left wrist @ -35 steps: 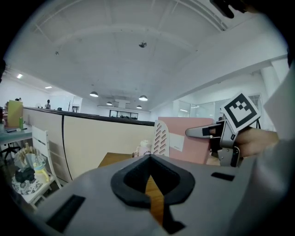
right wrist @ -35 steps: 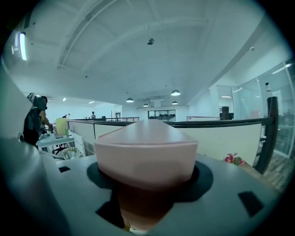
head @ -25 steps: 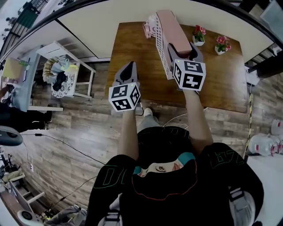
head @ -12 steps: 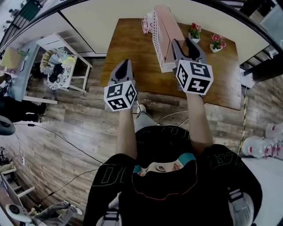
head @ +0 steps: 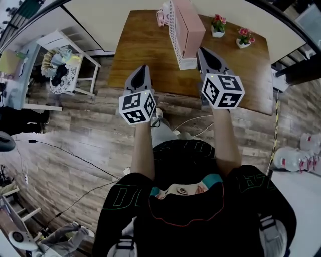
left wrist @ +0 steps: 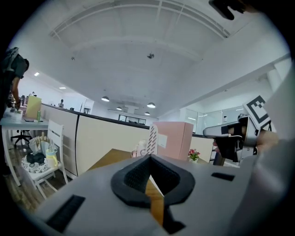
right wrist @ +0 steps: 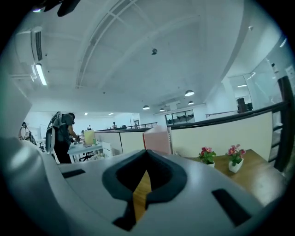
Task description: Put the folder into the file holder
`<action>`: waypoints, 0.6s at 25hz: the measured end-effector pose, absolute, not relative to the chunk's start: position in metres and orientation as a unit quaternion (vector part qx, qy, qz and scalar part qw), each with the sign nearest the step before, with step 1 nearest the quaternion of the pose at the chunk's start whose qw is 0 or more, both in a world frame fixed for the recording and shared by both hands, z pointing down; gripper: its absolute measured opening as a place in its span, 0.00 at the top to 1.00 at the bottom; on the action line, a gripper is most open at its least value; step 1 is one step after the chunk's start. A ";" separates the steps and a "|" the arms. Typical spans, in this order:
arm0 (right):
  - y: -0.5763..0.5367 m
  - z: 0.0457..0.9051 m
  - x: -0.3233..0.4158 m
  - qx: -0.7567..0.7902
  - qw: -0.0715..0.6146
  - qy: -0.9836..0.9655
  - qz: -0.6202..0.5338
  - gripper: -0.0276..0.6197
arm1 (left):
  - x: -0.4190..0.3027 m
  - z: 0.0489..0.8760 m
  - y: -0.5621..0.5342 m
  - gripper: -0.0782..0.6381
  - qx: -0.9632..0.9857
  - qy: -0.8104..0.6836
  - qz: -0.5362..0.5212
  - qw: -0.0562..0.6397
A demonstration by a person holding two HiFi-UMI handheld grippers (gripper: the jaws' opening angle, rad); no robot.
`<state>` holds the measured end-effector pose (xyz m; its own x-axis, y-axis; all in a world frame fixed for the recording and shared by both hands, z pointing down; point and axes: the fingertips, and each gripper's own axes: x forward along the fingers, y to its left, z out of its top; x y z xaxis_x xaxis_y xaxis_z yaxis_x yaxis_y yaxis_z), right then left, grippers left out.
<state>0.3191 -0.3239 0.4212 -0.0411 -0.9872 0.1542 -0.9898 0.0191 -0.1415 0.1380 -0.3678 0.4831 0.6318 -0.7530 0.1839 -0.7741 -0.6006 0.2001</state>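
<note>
The pink folder (head: 189, 26) stands upright in the white mesh file holder (head: 174, 31) at the far middle of the wooden table (head: 143, 47). My right gripper (head: 201, 50) hovers just right of the holder's near end, apart from it. Its jaws have just been closing and now stand shut with nothing between them. My left gripper (head: 142, 69) is over the table's near edge, left of the holder, shut and empty. In the left gripper view the folder (left wrist: 175, 138) and holder (left wrist: 152, 137) lie ahead; in the right gripper view the folder (right wrist: 156, 137) shows above the jaws.
Two small pots of pink flowers (head: 217, 26) (head: 244, 39) stand at the table's far right. A small pink and white object (head: 162, 15) sits behind the holder. A white chair with clutter (head: 65, 70) is on the left. Cables run over the wooden floor.
The right gripper has let go of the folder, drawn back from the holder's near end and closed its jaws. The left gripper has also pulled back toward the table's near edge.
</note>
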 end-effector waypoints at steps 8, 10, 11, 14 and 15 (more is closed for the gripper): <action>-0.312 0.457 0.325 0.701 0.054 -0.702 0.114 0.95 | 0.136 0.501 -0.359 0.90 0.888 -0.436 0.076 0.126; -0.312 0.458 0.325 0.701 0.052 -0.703 0.113 0.95 | 0.137 0.503 -0.357 0.90 0.889 -0.434 0.082 0.123; -0.313 0.459 0.324 0.700 0.050 -0.703 0.114 0.95 | 0.137 0.504 -0.356 0.90 0.889 -0.434 0.086 0.122; -0.312 0.463 0.325 0.701 0.042 -0.702 0.119 0.95 | 0.134 0.509 -0.353 0.90 0.887 -0.434 0.100 0.118; -0.311 0.464 0.326 0.701 0.038 -0.701 0.121 0.95 | 0.133 0.510 -0.352 0.90 0.887 -0.434 0.104 0.117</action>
<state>0.3258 -0.3111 0.4642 -0.0133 -0.9746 0.2236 -0.9932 -0.0131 -0.1160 0.1333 -0.3518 0.5098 0.6012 -0.7460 0.2864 -0.7948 -0.5953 0.1177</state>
